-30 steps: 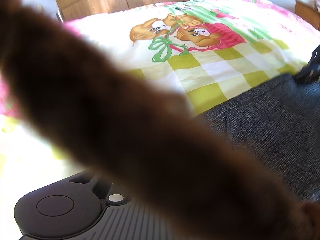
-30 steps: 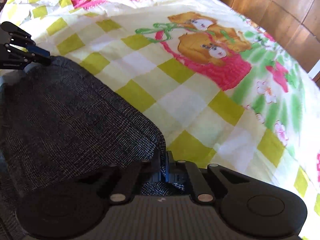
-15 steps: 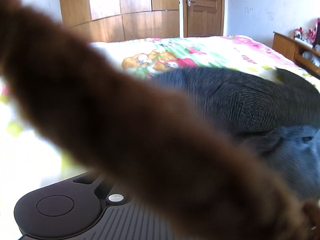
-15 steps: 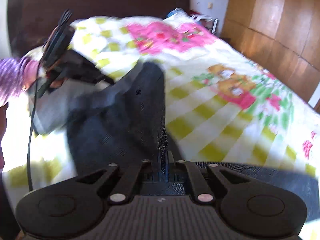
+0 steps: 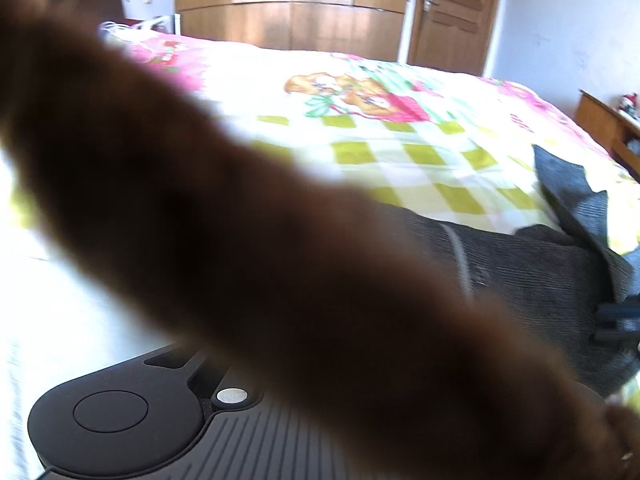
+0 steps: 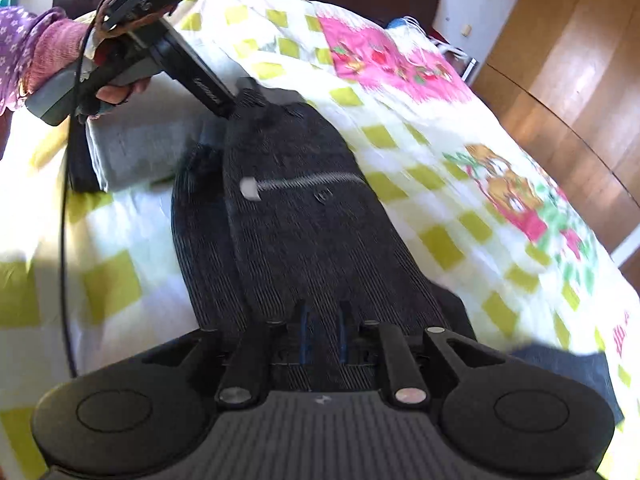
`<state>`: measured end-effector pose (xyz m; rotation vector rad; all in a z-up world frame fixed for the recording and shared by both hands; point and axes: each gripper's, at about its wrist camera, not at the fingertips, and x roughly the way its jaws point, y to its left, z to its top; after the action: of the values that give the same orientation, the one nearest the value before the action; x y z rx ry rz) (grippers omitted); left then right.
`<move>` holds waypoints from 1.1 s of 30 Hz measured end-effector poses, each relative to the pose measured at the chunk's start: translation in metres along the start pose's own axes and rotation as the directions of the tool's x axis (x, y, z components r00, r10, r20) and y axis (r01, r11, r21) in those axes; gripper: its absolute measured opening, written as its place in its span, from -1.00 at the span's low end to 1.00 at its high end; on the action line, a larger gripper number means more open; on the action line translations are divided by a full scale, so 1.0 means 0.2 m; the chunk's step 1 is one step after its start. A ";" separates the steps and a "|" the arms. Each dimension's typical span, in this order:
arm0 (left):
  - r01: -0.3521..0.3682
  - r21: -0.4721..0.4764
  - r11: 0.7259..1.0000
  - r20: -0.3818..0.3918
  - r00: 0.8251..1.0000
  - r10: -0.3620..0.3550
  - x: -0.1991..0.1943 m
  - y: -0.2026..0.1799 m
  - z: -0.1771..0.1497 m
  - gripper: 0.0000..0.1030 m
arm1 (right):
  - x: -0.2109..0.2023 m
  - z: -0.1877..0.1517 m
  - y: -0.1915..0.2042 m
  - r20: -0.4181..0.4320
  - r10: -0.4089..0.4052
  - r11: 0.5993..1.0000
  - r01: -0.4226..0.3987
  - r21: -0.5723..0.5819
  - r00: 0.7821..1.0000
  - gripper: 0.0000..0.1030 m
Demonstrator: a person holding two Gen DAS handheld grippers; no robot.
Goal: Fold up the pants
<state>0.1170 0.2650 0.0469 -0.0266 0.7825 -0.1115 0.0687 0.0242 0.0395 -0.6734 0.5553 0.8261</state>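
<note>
A bed [image 6: 460,168] with a yellow-checked, cartoon-printed cover is filling both views, and the dark grey pants [image 6: 304,224] are lying along it in a folded strip running from the right gripper [image 6: 323,336] up to the left gripper [image 6: 236,106]. In the right wrist view the near end of the pants is sitting between the right gripper's blue-edged fingers [image 6: 305,332], whose jaws are opening with a gap showing on the cloth. The far end is meeting the left gripper's tip, which is pressed together on the pants; a hand [image 6: 116,88] in a purple sleeve [image 6: 28,48] is holding it angled downward. In the left wrist view a blurred brown shape [image 5: 280,260] is covering the fingers, with the pants [image 5: 540,264] lying to the right.
</note>
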 end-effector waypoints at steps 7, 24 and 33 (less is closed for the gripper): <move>-0.022 0.019 1.000 0.001 1.000 0.022 -0.08 0.07 -0.06 -0.79 | 0.20 0.22 0.30 0.142 0.016 0.990 0.004 -0.140 0.990 -0.13; 0.023 0.022 0.999 0.160 0.987 -0.027 -0.31 0.09 -0.04 -0.64 | 0.16 0.24 0.29 0.109 0.034 0.999 -0.033 -0.009 0.993 -0.63; 0.022 0.197 0.980 -0.019 1.000 -0.018 -0.01 -0.18 -0.19 -0.54 | 0.26 0.16 0.33 0.024 0.088 0.995 -0.089 0.040 0.996 -0.60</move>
<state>0.0861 0.2299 0.0233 0.1547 0.7858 -0.2084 0.0498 0.1052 0.0036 -0.6046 0.5834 0.9020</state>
